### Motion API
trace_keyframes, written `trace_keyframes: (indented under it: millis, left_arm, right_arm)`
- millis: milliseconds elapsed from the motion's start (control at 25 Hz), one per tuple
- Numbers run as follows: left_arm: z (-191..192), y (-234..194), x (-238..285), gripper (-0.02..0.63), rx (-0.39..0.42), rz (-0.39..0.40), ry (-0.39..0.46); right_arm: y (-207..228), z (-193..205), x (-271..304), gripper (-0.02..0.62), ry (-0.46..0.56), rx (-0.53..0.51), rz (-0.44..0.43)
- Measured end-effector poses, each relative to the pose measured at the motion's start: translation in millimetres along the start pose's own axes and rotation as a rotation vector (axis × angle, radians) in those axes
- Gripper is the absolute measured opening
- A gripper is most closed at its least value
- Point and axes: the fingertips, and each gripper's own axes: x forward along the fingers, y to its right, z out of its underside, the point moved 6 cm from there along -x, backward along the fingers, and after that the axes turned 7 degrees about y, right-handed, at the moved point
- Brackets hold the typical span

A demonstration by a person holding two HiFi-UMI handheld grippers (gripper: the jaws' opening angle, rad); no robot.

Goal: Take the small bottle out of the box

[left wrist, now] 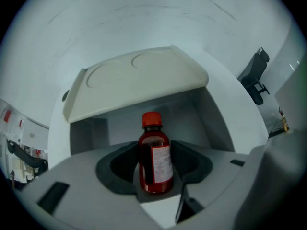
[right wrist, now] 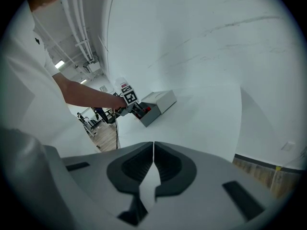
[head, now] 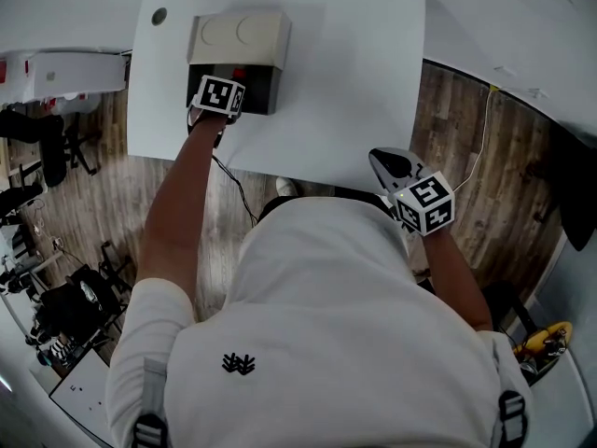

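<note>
Left gripper: jaws clamped on the small bottle, red-capped, upright inside the open box at the table's eleven o'clock. Right gripper: jaws closed together, empty, off the table's five o'clock edge.

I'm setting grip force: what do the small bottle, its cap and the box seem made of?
The small bottle looks like glossy, translucent dark-red plastic, possibly glass, with a white paper-like label. Its cap is opaque red, likely plastic. The box has a matte beige lid with moulded circles, likely plastic.
</note>
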Motion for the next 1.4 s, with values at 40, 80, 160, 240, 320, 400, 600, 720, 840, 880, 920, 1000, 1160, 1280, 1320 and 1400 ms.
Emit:
trace_keyframes:
  millis: [40, 80, 160, 240, 320, 400, 600, 720, 840, 880, 920, 1000, 1160, 1280, 1320, 1400]
  left_arm:
    - [-0.3, -0.4, -2.1, 0.216, 0.009, -0.006, 0.005]
    - [-0.8, -0.3, -4.0, 0.216, 0.017, -0.009, 0.010]
    - [-2.2, -0.1, -7.4, 0.216, 0.032, -0.013, 0.024]
    - [-3.1, -1.5, -11.3, 0.216, 0.034, -0.017, 0.041]
    - [-4.1, -2.9, -16.4, 0.216, 0.021, -0.016, 0.062]
    - [-5.3, -3.3, -22.7, 0.216, 0.006, -0.007, 0.087]
    - [-6.9, -4.4, -41.9, 0.215, -0.030, 0.019, 0.156]
    - [-5.4, -3.3, -56.4, 0.215, -0.069, 0.036, 0.220]
    - [-0.5, -3.2, -74.4, 0.215, -0.103, 0.060, 0.299]
    - [1.7, -3.5, -81.5, 0.215, -0.114, 0.068, 0.324]
    - [4.5, -4.1, -89.2, 0.215, -0.125, 0.074, 0.347]
    - [11.5, -5.7, -105.8, 0.215, -0.145, 0.081, 0.393]
    - [31.2, -9.8, -138.7, 0.215, -0.185, 0.094, 0.485]
    - [50.0, -12.6, -164.0, 0.215, -0.212, 0.101, 0.548]
    - [56.6, -13.3, -172.3, 0.215, -0.218, 0.104, 0.566]
    - [70.6, -14.9, -187.6, 0.215, -0.233, 0.109, 0.598]
  right_arm:
    - [1.0, -0.5, 0.3, 0.009, -0.003, -0.004, -0.003]
    - [2.3, -1.0, 0.7, 0.009, -0.004, -0.008, -0.006]
    - [3.9, -2.6, 2.3, 0.009, -0.003, -0.014, -0.011]
    - [3.7, -4.4, 4.5, 0.009, 0.002, -0.020, -0.018]
    - [2.8, -6.0, 6.0, 0.009, 0.006, -0.028, -0.022]
    - [1.1, -6.7, 7.0, 0.009, 0.008, -0.035, -0.025]
    - [-7.0, -9.4, 12.1, 0.009, 0.003, -0.055, -0.040]
    - [-11.9, -14.0, 16.8, 0.009, 0.000, -0.088, -0.055]
    - [-21.1, -17.6, 24.4, 0.009, -0.005, -0.117, -0.066]
    - [-25.2, -18.9, 27.5, 0.009, -0.007, -0.125, -0.069]
    - [-29.7, -20.4, 30.7, 0.009, -0.009, -0.134, -0.073]
    - [-40.1, -23.9, 37.5, 0.009, -0.010, -0.152, -0.082]
    - [-62.1, -30.6, 51.4, 0.009, -0.009, -0.187, -0.104]
    - [-79.0, -32.7, 60.9, 0.009, -0.016, -0.214, -0.116]
    - [-84.4, -33.5, 63.9, 0.009, -0.018, -0.222, -0.119]
    - [-95.6, -35.6, 69.3, 0.009, -0.020, -0.237, -0.123]
